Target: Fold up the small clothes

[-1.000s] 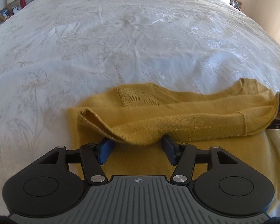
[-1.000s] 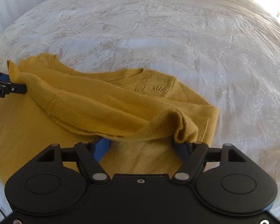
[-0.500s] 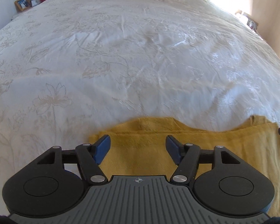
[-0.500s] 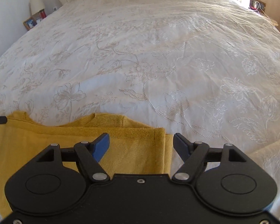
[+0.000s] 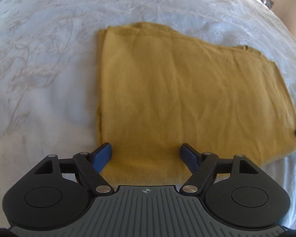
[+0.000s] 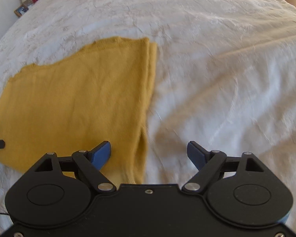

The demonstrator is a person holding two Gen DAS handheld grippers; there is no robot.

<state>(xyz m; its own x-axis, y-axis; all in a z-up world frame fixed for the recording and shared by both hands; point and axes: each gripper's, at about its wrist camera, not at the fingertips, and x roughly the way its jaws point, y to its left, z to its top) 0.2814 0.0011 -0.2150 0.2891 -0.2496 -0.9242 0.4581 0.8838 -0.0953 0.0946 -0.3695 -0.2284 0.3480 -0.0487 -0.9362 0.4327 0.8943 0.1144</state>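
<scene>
The yellow garment lies folded flat on the white bedspread. The left gripper hovers over its near edge, jaws apart and holding nothing. The right gripper hangs at the garment's right edge, jaws apart and holding nothing; the cloth spreads from 12 toward 9 o'clock of it.

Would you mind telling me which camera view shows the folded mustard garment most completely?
The left wrist view: the mustard garment lies nearly whole and centred there. The right wrist view shows it off to the left, its near edge hidden behind the right tool.
</scene>
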